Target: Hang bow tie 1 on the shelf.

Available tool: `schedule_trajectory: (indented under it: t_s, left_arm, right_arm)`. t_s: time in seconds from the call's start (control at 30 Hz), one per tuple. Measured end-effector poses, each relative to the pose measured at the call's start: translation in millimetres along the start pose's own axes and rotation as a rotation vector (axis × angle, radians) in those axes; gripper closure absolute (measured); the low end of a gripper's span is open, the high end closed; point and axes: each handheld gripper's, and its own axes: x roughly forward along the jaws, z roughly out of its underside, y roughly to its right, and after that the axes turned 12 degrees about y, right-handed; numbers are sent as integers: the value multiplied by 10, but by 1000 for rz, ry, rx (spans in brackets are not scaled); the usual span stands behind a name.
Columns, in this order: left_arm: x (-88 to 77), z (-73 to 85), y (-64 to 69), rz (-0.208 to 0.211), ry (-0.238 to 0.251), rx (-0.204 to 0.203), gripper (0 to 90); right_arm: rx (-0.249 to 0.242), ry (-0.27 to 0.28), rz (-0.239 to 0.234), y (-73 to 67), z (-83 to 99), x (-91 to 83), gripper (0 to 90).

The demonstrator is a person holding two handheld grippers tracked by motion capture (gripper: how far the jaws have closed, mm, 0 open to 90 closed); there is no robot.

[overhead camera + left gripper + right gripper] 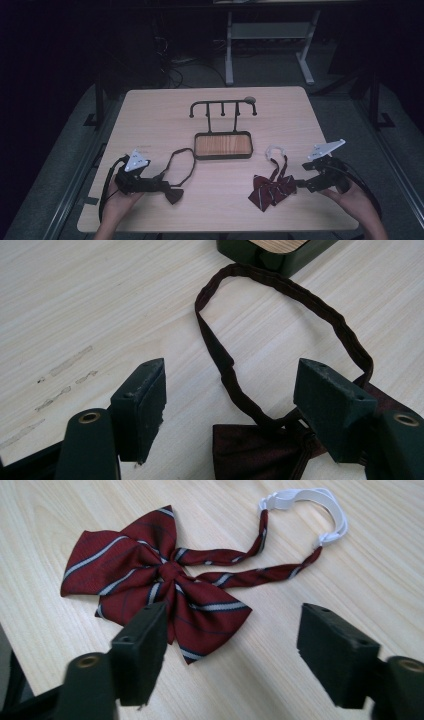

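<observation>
Striped bow tie (157, 585) lay flat on surface (150, 115), right of rack tray (223, 145). Right hand-held gripper (230, 630) stood wide, empty, above it; best to pinch centre knot squarely. Left hand-held gripper (227, 400) gaped wide over dark bow tie (260, 445).

A pale wooden table (150, 112) stands in a dim room – grey floor (270, 70) around it, a white-legged desk frame (267, 37) behind
</observation>
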Motion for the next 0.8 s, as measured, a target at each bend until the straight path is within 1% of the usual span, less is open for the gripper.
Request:
schedule_trajectory:
  t_s: [0.07, 0.1, 0.17, 0.4, 0.47, 0.63, 0.7, 0.77, 0.8]
  left_arm:
    - [-6, -3, 1, -1, 1, 4, 296]
    - [-6, -3, 1, -1, 1, 4, 296]
    - [-3, 3, -7, -3, 2, 1, 296]
    - [-2, 6, -11, -1, -1, 0, 296]
    - [2, 6, -8, -1, -2, 5, 296]
    - [4, 6, -10, 0, -2, 7, 296]
    - [7, 8, -10, 1, -4, 6, 296]
    - [6, 7, -10, 1, -4, 6, 296]
    - [7, 7, -9, 2, -3, 5, 296]
  right_arm:
    - [10, -13, -6, 22, -57, 23, 322]
    - [10, -13, -6, 22, -57, 23, 322]
    - [6, -21, -17, 48, -105, 53, 350]
    - [3, -55, -22, 89, -167, 148, 391]
    - [14, -63, -28, 123, -190, 196, 408]
    - [17, -80, -28, 168, -226, 265, 433]
    - [17, -96, -23, 188, -273, 304, 450]
    - [13, -97, -25, 198, -290, 317, 456]
    - [11, -101, -17, 210, -328, 340, 460]
